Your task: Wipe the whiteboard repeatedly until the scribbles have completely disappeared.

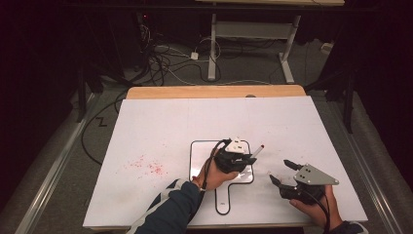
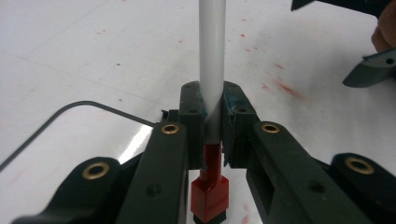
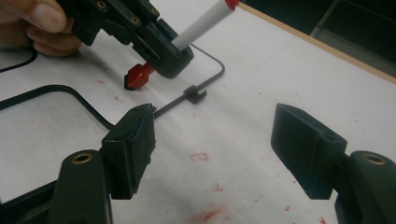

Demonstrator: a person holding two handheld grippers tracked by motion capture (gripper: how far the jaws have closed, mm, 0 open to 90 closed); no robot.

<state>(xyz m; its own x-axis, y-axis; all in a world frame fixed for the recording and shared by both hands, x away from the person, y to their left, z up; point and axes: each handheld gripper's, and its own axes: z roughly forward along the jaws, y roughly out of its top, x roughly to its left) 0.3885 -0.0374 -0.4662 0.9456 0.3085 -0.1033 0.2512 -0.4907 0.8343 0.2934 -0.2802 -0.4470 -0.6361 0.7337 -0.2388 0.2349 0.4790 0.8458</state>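
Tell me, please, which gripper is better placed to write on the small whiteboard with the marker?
Left. The left gripper is already shut on the marker, red tip down over the small whiteboard. The right gripper is open, holds nothing, and sits beside the board.

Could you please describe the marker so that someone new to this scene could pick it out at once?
On the white table, look at the small black-framed whiteboard near the front edge. The left hand-held gripper above it is clamped on the marker. It is the only slim white-barrelled stick here, red at both ends, with its red cap pointing at the board.
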